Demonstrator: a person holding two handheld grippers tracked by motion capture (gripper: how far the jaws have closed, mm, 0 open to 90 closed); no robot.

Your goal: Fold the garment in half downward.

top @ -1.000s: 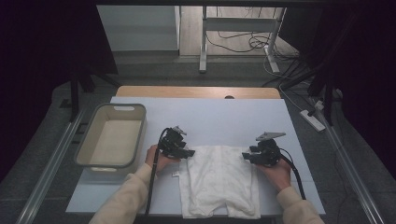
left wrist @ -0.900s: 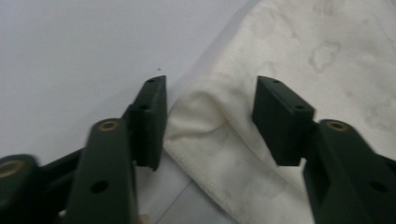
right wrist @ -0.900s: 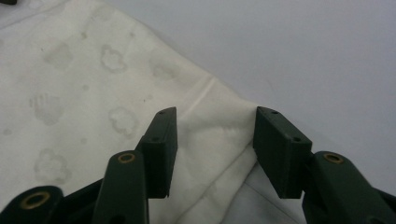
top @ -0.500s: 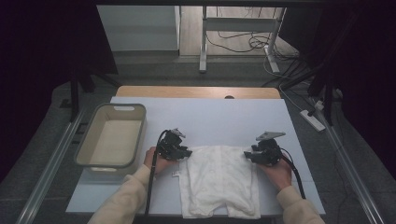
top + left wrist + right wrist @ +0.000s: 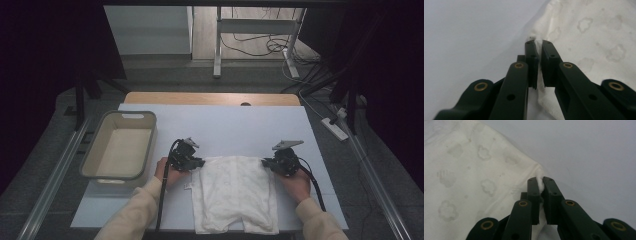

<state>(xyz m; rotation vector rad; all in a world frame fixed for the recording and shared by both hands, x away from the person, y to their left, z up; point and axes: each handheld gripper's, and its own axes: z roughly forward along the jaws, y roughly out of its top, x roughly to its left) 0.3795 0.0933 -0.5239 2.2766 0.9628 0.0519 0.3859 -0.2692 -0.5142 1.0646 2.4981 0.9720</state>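
Item 1, white garment [image 5: 234, 192]: lies flat on the white table top [image 5: 235, 125], near the person's edge, its 2 far corners held by the grippers. Faint cloud print shows in both gripper views. Its place and outline match the earlier high views.

Item 2, left gripper [image 5: 199, 163]: at the garment's far left corner. Jaws have just been closing; in the left gripper view [image 5: 538, 43] they now pinch a fold of the cloth edge between the pads. Earlier the jaws stood wider at the same spot; the hand has kept its place.

Item 3, right gripper [image 5: 266, 162]: at the garment's far right corner. Jaws have just been closing as well; in the right gripper view [image 5: 539, 181] a tuft of cloth is clamped between the tips. Hand likewise unmoved.

Item 4, grey bin [image 5: 95, 150]: stands at the table's left side, just beside the left hand, apart from the garment.

Edges and room: the garment's near hem lies close to the table's near edge. Bare table top runs beyond both grippers to the far wooden strip [image 5: 210, 98]. To the right of the right gripper a narrower band of bare table remains before the edge.
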